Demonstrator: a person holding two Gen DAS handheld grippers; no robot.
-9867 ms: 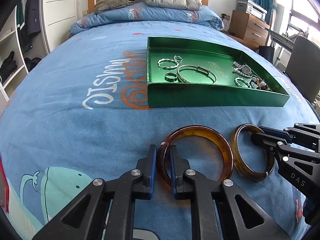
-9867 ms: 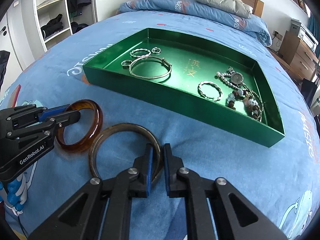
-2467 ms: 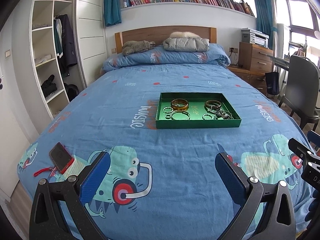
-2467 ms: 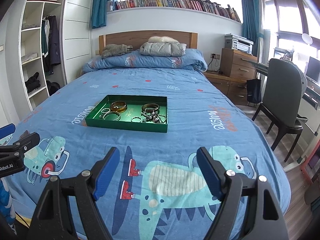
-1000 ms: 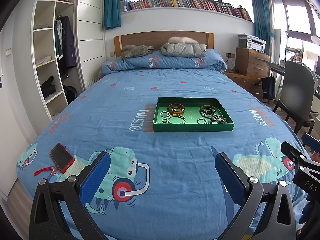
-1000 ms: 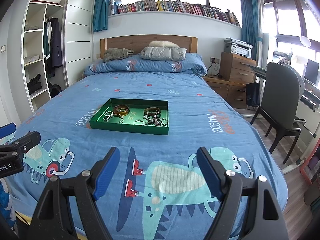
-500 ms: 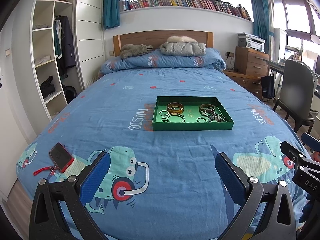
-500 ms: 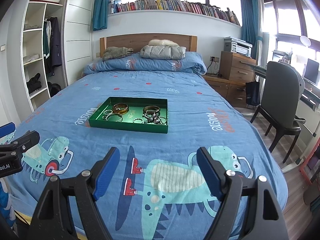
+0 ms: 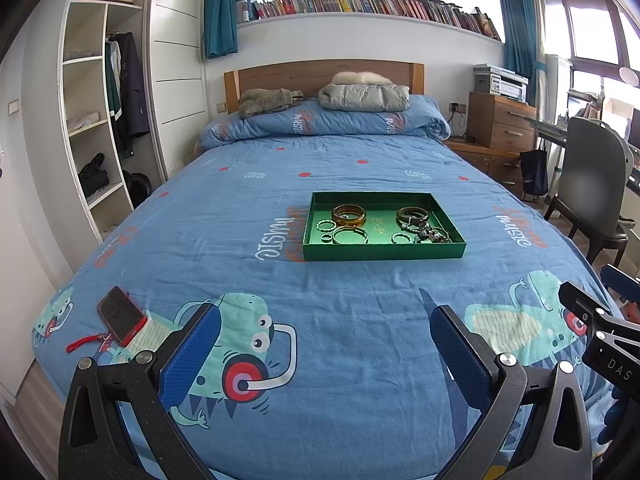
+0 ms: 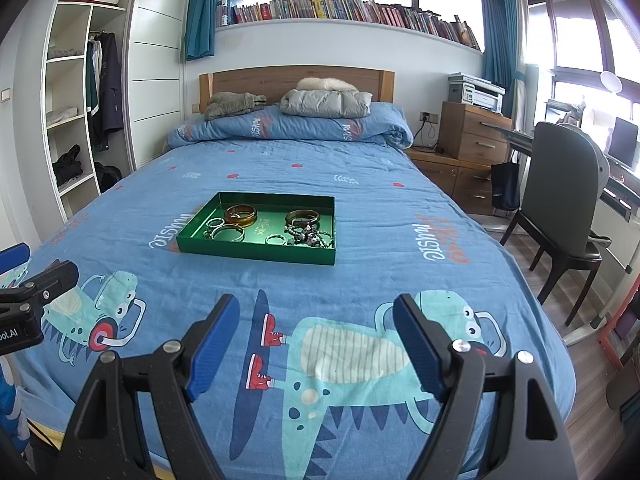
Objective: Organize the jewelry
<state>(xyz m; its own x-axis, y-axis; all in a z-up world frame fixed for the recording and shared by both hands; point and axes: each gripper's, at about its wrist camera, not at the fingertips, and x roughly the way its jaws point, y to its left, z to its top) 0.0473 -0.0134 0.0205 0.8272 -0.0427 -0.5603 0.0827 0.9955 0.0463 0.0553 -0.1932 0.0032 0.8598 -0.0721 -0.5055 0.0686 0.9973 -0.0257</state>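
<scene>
Tray: green tray (image 9: 384,251), shallow, rectangular, flat on the blue bedspread at mid-bed.
Amber bangle (image 9: 348,215): back left of the tray, lying flat.
Brown bangle (image 9: 412,214): back right, partly over a beaded tangle (image 9: 430,234).
Silver rings and bracelets (image 9: 350,235): front left, flat, close together.

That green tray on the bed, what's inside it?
The green tray holds an amber bangle, a darker brown bangle, several silver rings and bracelets, and a beaded tangle. Its near wall hides the front floor strip.
</scene>
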